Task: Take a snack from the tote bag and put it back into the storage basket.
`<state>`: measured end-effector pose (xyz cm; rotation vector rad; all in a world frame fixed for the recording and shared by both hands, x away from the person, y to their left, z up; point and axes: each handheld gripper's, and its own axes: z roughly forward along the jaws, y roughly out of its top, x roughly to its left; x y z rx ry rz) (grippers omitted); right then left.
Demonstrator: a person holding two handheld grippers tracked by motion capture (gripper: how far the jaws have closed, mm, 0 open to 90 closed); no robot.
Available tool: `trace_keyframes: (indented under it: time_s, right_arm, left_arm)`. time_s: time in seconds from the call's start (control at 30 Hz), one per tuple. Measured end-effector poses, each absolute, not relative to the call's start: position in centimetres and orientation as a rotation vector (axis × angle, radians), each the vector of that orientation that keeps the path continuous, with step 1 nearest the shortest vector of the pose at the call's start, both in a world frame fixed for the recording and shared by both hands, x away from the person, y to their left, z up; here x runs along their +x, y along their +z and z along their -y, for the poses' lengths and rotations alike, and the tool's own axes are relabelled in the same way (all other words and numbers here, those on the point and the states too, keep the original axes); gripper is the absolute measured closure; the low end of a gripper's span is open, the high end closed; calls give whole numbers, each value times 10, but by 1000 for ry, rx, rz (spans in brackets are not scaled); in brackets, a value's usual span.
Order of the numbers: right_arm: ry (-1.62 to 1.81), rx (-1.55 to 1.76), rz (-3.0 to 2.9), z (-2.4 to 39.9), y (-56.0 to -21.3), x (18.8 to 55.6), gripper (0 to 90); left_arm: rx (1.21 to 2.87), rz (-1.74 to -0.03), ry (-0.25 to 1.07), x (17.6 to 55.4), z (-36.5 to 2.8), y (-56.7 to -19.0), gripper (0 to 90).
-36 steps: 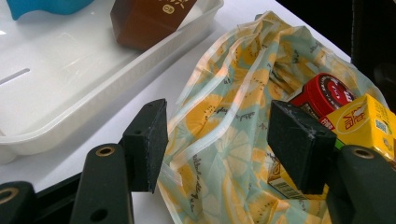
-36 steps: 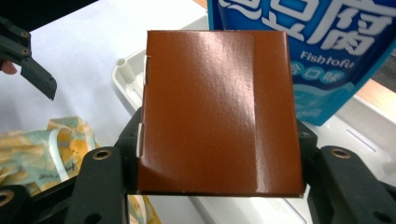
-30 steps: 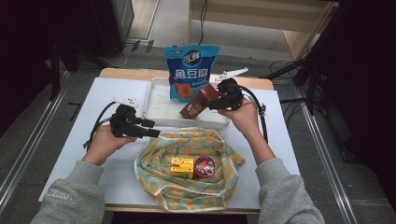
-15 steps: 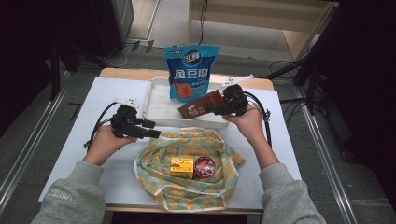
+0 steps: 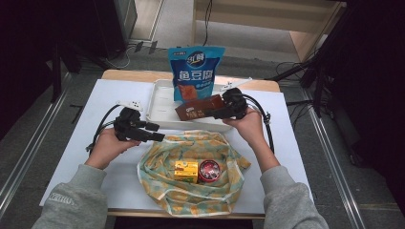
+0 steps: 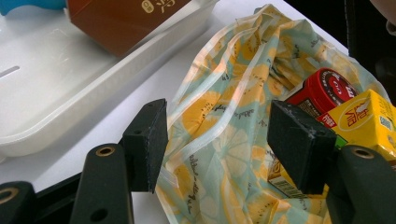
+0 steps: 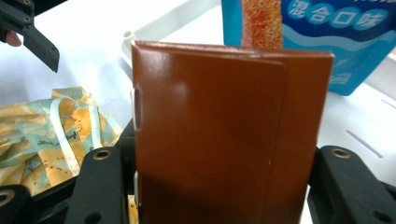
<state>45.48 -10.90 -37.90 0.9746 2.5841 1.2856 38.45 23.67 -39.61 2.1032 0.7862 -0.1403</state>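
Box (image 5: 198, 109), brown, clamped in my right gripper (image 5: 220, 111), long axis along the tray's (image 5: 160, 102) near edge; bag (image 5: 191, 191) lies nearer me.

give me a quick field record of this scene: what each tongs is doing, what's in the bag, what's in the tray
right tongs: shut on brown box, held above white tray
left tongs: open, nothing between the jaws, at the bag's edge
bag: lemon-print, lying open on the table
in bag: yellow carton, red-lidded tin
in tray: blue snack pouch, standing upright
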Motion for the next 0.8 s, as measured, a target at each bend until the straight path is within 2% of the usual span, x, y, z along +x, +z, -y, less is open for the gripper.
trace_keyframes:
  time_s: [0.8]
  right_arm:
    - [1272, 959, -2657, 88, -407, 464, 431]
  left_arm:
    - [2095, -776, -143, 383, -236, -395, 388]
